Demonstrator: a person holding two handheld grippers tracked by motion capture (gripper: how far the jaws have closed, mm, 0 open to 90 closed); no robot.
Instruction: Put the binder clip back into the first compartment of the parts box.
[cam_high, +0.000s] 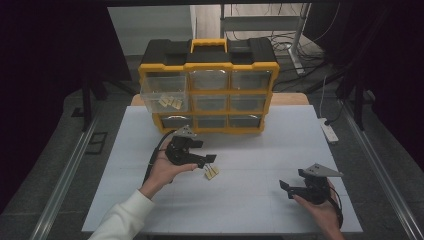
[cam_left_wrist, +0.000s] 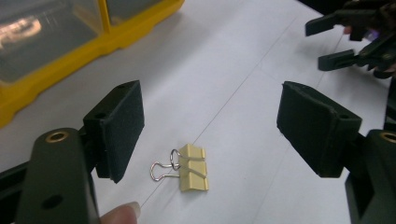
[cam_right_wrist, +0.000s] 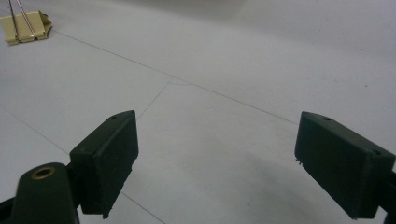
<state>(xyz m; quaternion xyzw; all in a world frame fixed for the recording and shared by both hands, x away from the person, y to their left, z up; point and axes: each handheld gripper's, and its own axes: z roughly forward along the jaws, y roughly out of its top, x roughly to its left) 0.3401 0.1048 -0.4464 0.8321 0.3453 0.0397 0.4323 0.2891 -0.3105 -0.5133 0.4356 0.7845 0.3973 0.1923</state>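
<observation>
A white table top (cam_high: 250, 200) carries everything here, faint thin lines crossing its surface. At its far edge stands a yellow and black drawer organizer (cam_high: 210, 87) with clear drawers, its top left drawer pulled out. Near the middle, a little to the left, small cream binder clips (cam_high: 211, 172) lie flat on the white, wire handles folded over, well apart from the organizer

We see pale yellow binder clips (cam_left_wrist: 193, 167) with silver wire handles on a white table (cam_high: 250, 190) crossed by thin grey lines. Behind them stands a yellow organiser (cam_high: 209, 92) with a black top and clear drawers. Both the left gripper (cam_high: 210, 159) and the right gripper (cam_high: 285, 187) are black, and a sleeve (cam_high: 122, 220) is white.
</observation>
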